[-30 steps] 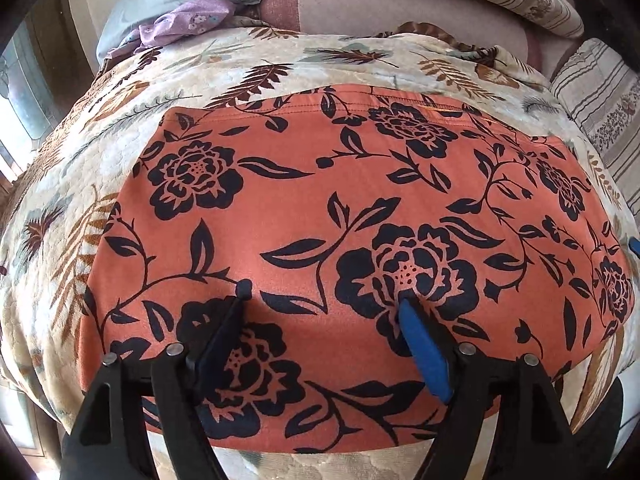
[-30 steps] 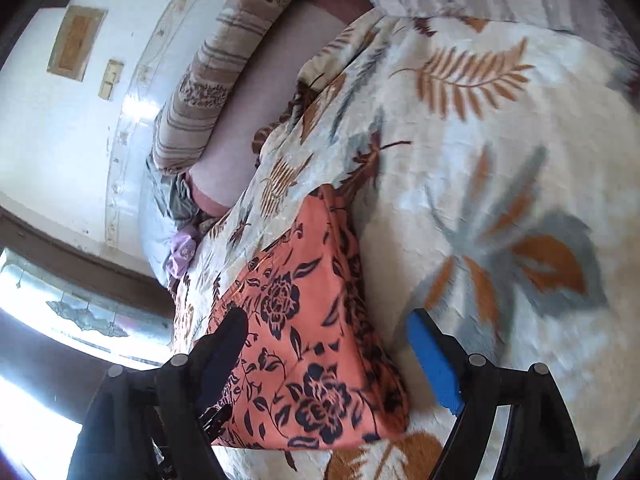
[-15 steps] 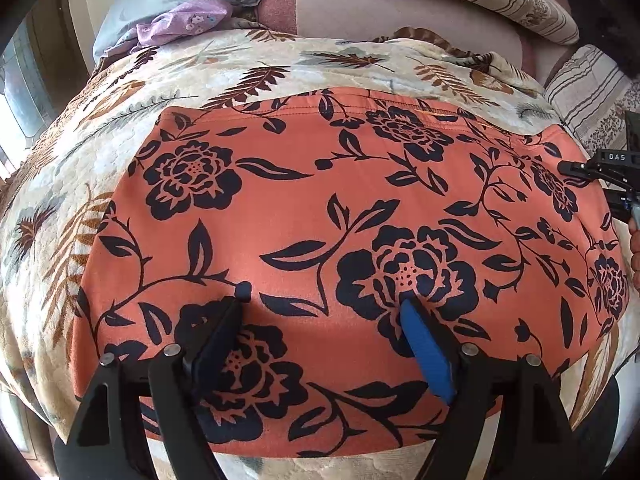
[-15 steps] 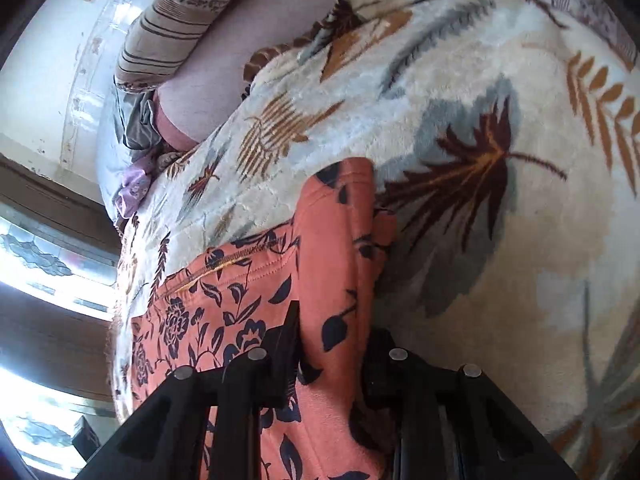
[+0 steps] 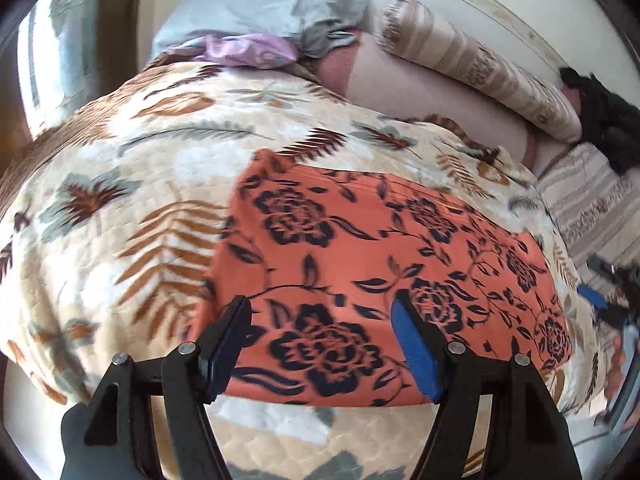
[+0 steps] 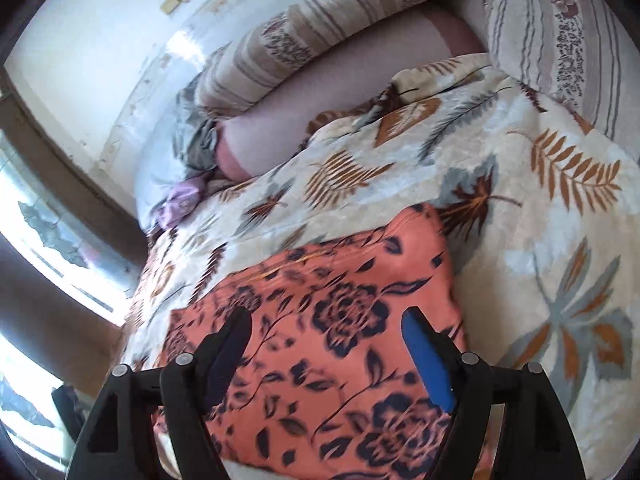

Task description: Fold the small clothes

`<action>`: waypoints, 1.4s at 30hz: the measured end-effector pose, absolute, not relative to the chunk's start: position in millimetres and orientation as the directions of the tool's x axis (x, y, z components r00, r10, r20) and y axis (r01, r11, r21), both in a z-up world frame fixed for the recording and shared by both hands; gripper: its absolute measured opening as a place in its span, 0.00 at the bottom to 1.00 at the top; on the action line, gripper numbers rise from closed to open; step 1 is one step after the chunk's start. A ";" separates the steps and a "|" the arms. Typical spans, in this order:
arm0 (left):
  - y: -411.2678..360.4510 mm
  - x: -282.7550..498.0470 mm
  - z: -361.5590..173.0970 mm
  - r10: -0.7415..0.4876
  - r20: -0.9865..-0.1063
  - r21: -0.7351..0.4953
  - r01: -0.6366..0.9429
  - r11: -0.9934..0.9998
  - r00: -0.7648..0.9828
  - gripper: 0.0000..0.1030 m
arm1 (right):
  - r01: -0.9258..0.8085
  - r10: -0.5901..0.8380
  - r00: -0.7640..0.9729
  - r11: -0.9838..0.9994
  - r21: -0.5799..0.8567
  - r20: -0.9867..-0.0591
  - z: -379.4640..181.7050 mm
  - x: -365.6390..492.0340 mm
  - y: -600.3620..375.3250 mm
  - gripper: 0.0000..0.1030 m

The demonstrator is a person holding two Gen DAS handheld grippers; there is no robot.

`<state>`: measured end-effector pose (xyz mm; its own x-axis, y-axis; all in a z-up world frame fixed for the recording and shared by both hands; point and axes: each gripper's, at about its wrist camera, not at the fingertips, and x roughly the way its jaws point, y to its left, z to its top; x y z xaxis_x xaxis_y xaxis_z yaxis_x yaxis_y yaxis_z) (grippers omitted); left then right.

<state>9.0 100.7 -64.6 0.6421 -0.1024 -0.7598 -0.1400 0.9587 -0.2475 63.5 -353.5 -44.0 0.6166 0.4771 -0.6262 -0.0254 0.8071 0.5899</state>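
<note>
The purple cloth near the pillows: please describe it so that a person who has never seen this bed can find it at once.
Start from the leaf-patterned blanket covering the bed and follow it up to the far end. There a grey-blue pillow lies, and the purple cloth is crumpled against its lower edge. It is the only lilac thing there, small and faintly printed, unlike the striped pillow beside it.

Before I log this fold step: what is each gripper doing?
Left gripper: jaws closing, nothing held, above the orange floral garment.
Right gripper: jaws opening, nothing held.
</note>
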 end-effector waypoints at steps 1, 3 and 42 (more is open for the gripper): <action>116.3 6.9 -72.3 -0.097 -0.779 -0.264 -0.184 0.947 0.620 0.71 | -0.040 0.500 0.597 0.800 0.599 -0.628 -52.5 55.4 -345.2 0.79; 140.5 10.1 -102.2 -0.093 -0.847 -0.262 -0.260 0.929 0.523 0.57 | -0.025 0.531 0.545 0.784 0.620 -0.649 -83.0 47.0 -333.0 0.79; 91.5 0.1 -102.6 0.061 -0.816 0.004 -0.100 0.995 0.575 0.51 | 0.176 0.417 0.551 0.789 0.589 -0.723 -78.0 2.2 -340.4 0.84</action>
